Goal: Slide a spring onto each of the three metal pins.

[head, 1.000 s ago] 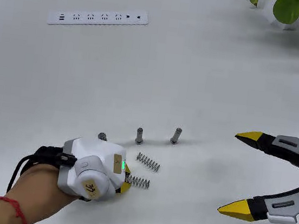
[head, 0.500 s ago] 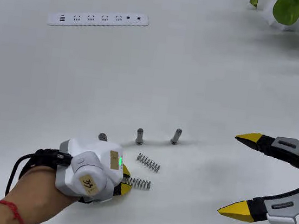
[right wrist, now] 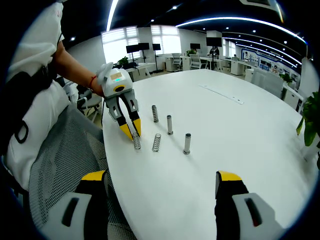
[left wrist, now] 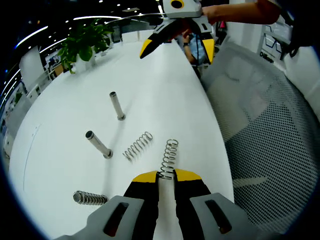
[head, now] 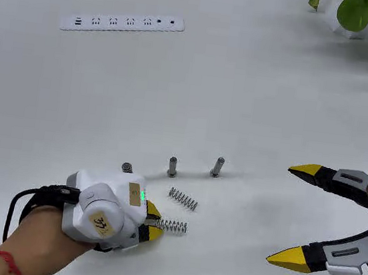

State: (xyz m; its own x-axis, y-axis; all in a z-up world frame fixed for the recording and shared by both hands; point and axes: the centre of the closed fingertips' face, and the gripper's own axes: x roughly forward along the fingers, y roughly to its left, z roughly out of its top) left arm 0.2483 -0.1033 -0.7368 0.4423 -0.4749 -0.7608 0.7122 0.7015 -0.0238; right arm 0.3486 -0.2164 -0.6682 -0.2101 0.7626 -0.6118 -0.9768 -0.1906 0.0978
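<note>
One spring (left wrist: 169, 156) pinched in left tool (left wrist: 159, 175) tips | right tool (right wrist: 161, 176) spread, well apart

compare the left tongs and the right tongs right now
The left tongs are shut on the end of a spring; the right tongs gape wide and hold nothing. The left tongs are down at the table close to the pins; the right tongs hang off to the side, apart from them. Both have yellow tips.
</note>
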